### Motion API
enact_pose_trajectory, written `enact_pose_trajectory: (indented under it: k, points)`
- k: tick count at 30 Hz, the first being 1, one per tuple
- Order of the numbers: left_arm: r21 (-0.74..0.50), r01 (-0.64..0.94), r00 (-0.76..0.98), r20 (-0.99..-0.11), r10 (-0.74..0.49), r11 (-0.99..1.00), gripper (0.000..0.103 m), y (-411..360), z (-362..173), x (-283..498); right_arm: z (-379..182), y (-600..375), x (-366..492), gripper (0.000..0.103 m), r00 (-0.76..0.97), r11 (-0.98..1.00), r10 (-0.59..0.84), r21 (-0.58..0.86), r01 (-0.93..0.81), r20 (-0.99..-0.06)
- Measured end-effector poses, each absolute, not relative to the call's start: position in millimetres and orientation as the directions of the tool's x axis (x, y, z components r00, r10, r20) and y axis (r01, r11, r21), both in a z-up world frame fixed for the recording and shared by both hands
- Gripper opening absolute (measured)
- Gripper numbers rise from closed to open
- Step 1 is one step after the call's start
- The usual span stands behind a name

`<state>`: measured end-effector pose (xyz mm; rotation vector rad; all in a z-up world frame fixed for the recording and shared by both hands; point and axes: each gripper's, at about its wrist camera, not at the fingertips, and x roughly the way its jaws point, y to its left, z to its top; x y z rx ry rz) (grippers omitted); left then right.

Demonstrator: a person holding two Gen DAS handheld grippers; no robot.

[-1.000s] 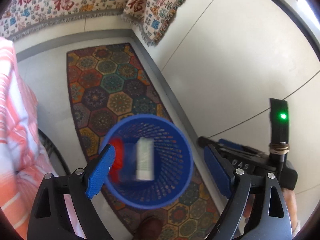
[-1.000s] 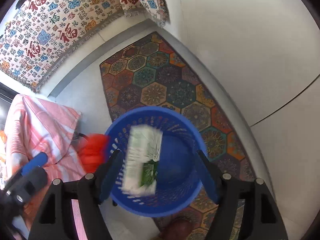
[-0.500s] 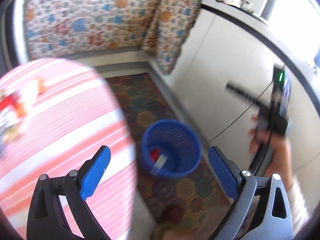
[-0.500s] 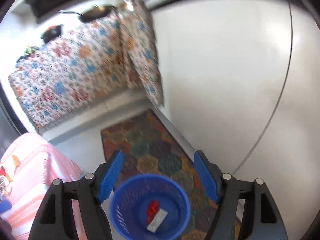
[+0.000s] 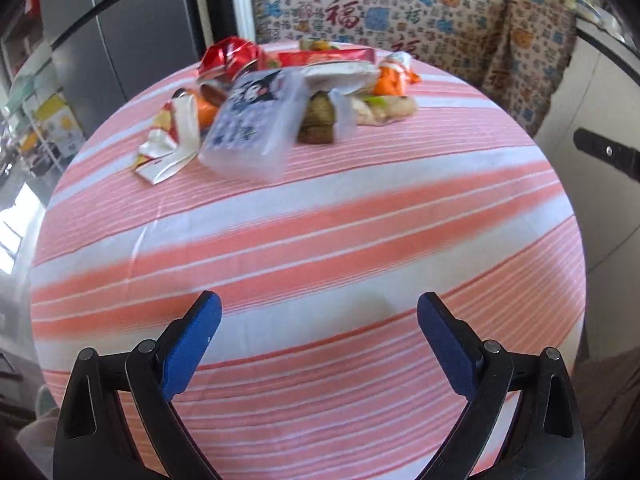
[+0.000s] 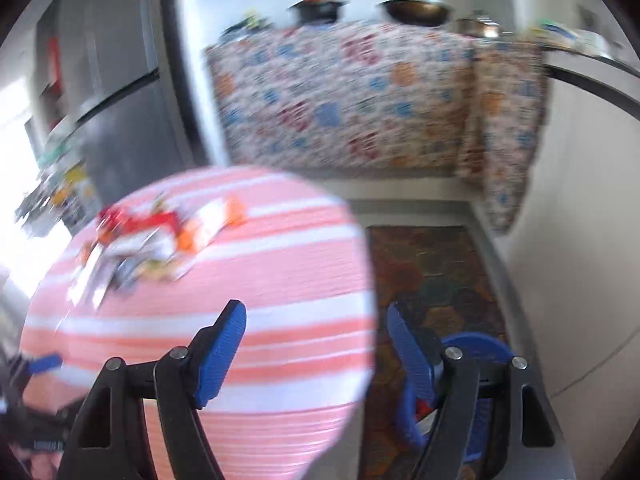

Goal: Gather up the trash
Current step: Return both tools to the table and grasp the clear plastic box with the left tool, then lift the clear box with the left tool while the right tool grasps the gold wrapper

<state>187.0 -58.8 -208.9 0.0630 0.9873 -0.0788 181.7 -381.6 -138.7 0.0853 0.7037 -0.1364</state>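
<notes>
Crinkled foil and thin plastic made up most of the trash (image 5: 280,92) heaped at the far side of the round table (image 5: 320,240), on its pink-and-white striped cloth, well apart from both grippers. The left gripper (image 5: 319,338) hung over the near part of the table with its jaws spread about as wide as they go and nothing between the blue pads. The right gripper (image 6: 320,350) stood partly open, also empty, over the table's edge, with the blue bin (image 6: 476,392) on the patterned rug (image 6: 432,264) just beyond its right finger. A clear plastic box (image 5: 256,128) with a cartoon print leaned at the front of the pile; it looked light but fairly stiff and smooth, so a grip across its narrower sides seemed safest, and not too hard, lest it crack or pop out. The torn red-and-white wrapper (image 5: 168,144) beside it looked nearly weightless and limp; pinching a raised fold should hold it better than scraping at a flat edge. Food scraps (image 5: 384,106) behind would likely be soft and messy. In the right wrist view the pile was too blurred to sort.
</notes>
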Motion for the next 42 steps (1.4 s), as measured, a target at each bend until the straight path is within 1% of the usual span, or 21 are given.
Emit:
enact_pose_trajectory:
  k: [3,6,8,14,18,22,25,26,28,29,30,34,39,42]
  points:
    - [0.034,0.077,0.541,-0.841,-0.013,0.996,0.099,-38,-220,195,-156,-335,193,0.075,0.715,0.999,-0.028,0.002,0.04,-0.698]
    - [0.025,0.081,0.549,-0.836,-0.024,0.996,0.099,-26,-218,201,-171,-303,208,0.075,0.679,0.999,-0.014,-0.046,-0.029,-0.734]
    - [0.025,0.082,0.546,-0.838,-0.024,0.996,0.102,-26,-218,204,-180,-293,217,0.075,0.652,0.997,-0.011,-0.057,-0.049,-0.758]
    - [0.016,0.098,0.544,-0.838,-0.04,0.995,0.103,-18,-216,228,-208,-276,233,0.075,0.587,0.996,0.009,-0.045,-0.077,-0.809]
    - [-0.008,0.107,0.537,-0.841,-0.065,0.994,0.102,-11,-212,253,-211,-275,233,0.077,0.594,0.996,0.015,-0.043,-0.084,-0.804]
    - [-0.059,0.131,0.57,-0.812,-0.124,0.99,0.102,-7,-195,277,-211,-275,232,0.077,0.603,0.995,0.018,-0.045,-0.09,-0.797]
    - [-0.052,0.165,0.578,-0.804,-0.14,0.985,0.102,-13,-189,296,-211,-275,231,0.077,0.608,0.994,0.022,-0.046,-0.095,-0.794]
    - [-0.044,0.168,0.579,-0.804,-0.135,0.985,0.101,-15,-189,301,-211,-276,231,0.077,0.61,0.994,0.023,-0.045,-0.097,-0.792]
    - [-0.041,0.176,0.579,-0.803,-0.137,0.984,0.089,-16,-189,307,-211,-276,231,0.077,0.612,0.994,0.025,-0.045,-0.099,-0.79]
    - [-0.042,0.184,0.574,-0.806,-0.142,0.982,0.072,-18,-189,310,-210,-276,231,0.077,0.613,0.994,0.026,-0.045,-0.1,-0.79]
    - [-0.032,0.183,0.571,-0.81,-0.133,0.983,0.066,-19,-190,309,-210,-276,231,0.077,0.614,0.994,0.026,-0.045,-0.1,-0.789]
    - [-0.055,0.162,0.567,-0.812,-0.138,0.985,0.066,-15,-181,294,-210,-276,231,0.077,0.613,0.993,0.031,-0.043,-0.106,-0.79]
    - [-0.045,0.097,0.562,-0.822,-0.093,0.994,0.065,4,-167,242,-210,-276,233,0.077,0.609,0.994,0.03,-0.042,-0.103,-0.793]
    - [-0.035,0.073,0.565,-0.822,-0.07,0.997,0.066,10,-171,214,-209,-275,234,0.077,0.609,0.994,0.028,-0.041,-0.099,-0.793]
